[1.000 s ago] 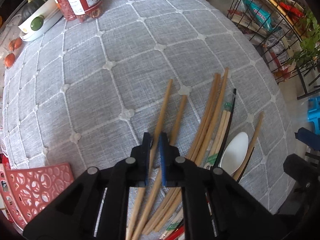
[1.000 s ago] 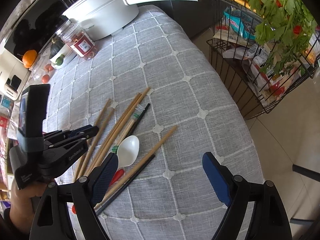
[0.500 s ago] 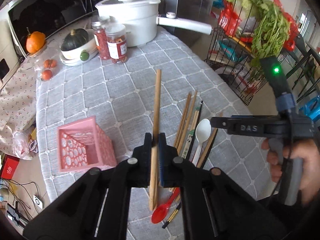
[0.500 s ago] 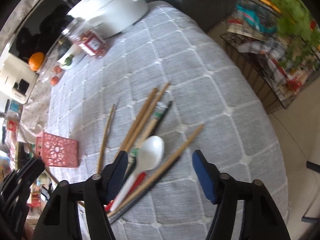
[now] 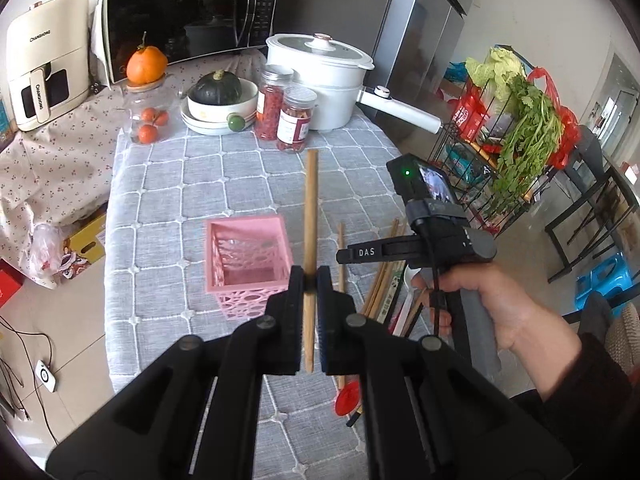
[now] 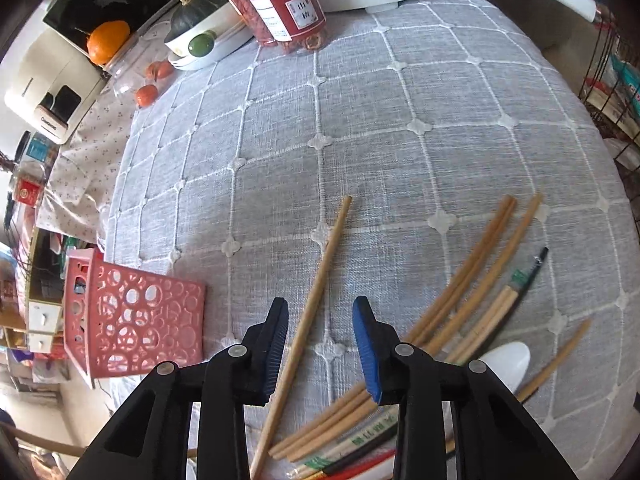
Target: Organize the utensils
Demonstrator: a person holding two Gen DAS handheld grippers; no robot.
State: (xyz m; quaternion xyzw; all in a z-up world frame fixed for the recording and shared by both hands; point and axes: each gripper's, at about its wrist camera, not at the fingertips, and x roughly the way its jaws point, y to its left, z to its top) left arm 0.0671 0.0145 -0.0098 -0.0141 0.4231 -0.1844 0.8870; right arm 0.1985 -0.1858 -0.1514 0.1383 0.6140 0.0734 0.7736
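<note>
Meanwhile the left gripper (image 5: pixel 310 280) is clamped on 1 wooden chopstick (image 5: pixel 310 216) held above the grey tablecloth (image 5: pixel 240 180) beside the pink basket (image 5: pixel 248 256), while the right gripper (image 6: pixel 320 340), jaws closing, straddles another chopstick (image 6: pixel 316 300) lying on the cloth, pads not yet touching it.

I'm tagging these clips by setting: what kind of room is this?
Most likely a home kitchen or dining corner: a microwave, a white lidded pot, and a wire rack of vegetables beside a cloth-covered table.
</note>
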